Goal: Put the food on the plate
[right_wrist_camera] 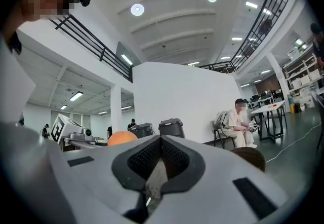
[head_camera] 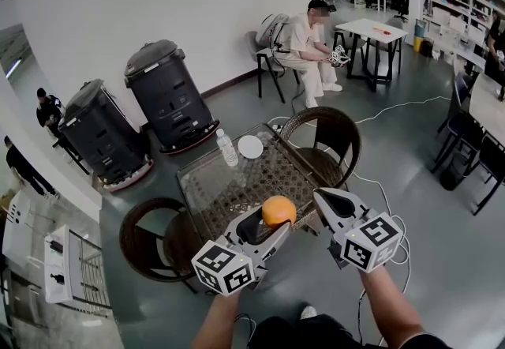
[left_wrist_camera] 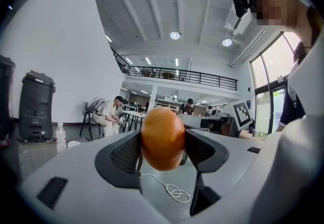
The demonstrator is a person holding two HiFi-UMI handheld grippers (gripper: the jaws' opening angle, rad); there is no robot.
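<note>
Orange (head_camera: 278, 211) lifted, in carry; plate not yet reached.
Skin smooth, bright and unmarked; shape round. It is pinched at its sides in my left hand-held gripper (left_wrist_camera: 162, 150), in the air over the surface's (head_camera: 229, 191) near edge. My right hand-held gripper (right_wrist_camera: 161, 158) is pressed together, empty. Next, I judge: reach across to the white plate (head_camera: 250, 147), lower, release.
</note>
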